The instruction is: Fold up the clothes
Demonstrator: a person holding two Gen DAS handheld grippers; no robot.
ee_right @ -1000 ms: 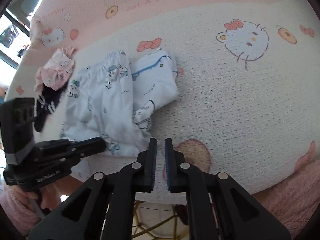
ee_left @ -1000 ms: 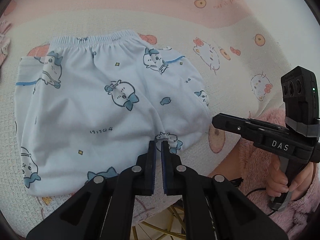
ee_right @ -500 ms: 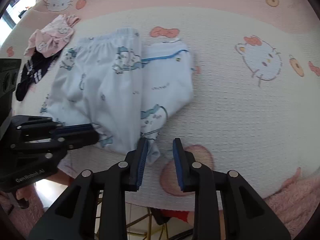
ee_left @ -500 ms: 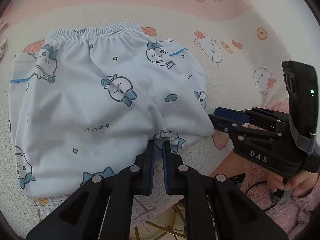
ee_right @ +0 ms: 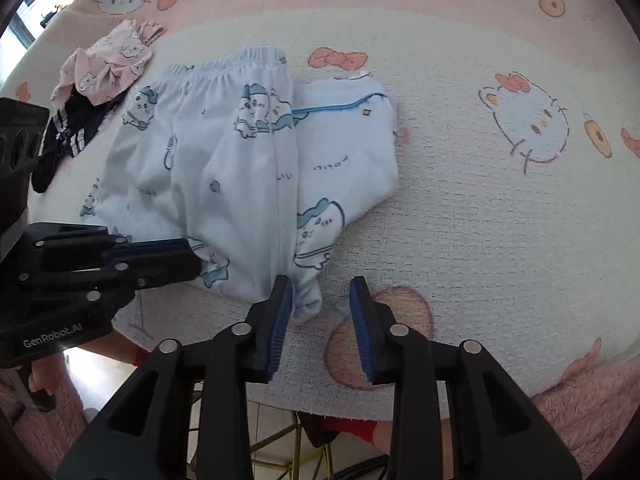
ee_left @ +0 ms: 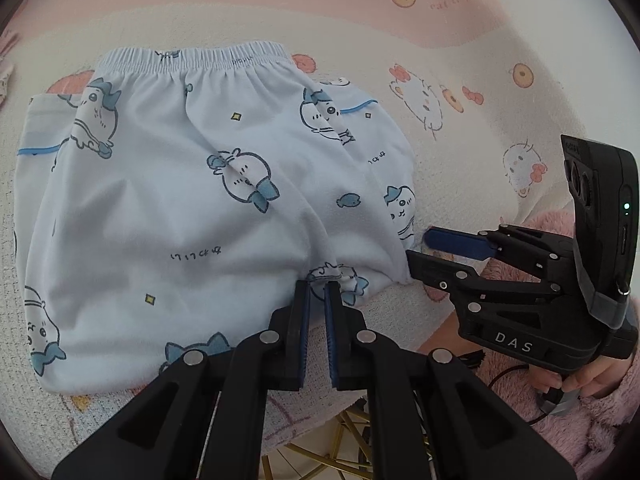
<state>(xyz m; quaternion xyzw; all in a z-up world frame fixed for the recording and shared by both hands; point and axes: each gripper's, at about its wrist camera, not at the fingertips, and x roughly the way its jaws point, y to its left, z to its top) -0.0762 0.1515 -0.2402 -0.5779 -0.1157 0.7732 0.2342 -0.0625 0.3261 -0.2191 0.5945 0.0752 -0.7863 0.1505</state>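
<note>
Pale blue pants (ee_left: 180, 200) with cartoon prints lie folded on the table, waistband at the far side. My left gripper (ee_left: 318, 292) is shut on a puckered bit of their near hem. It shows from the side in the right wrist view as the left gripper (ee_right: 192, 256), at that same edge. My right gripper (ee_right: 320, 300) points steeply down at the near right corner of the pants (ee_right: 224, 160). Its jaws are opening, and the corner of cloth lies loose between them beside the left finger. The right gripper (ee_left: 418, 246) shows at the pants' right edge in the left wrist view.
A pink and cream cat-print cloth (ee_right: 520, 200) covers the table. A crumpled pink garment (ee_right: 108, 64) and a dark one (ee_right: 60, 140) lie at the far left. The table's front edge runs just under both grippers, with gold chair legs (ee_left: 320, 452) below. A hand (ee_left: 592, 376) in a fluffy pink sleeve holds the right gripper.
The right gripper's jaws have spread apart from nearly shut, and it has tilted and rolled toward the pants' near corner. The left gripper has stayed put, still pinching the hem.
</note>
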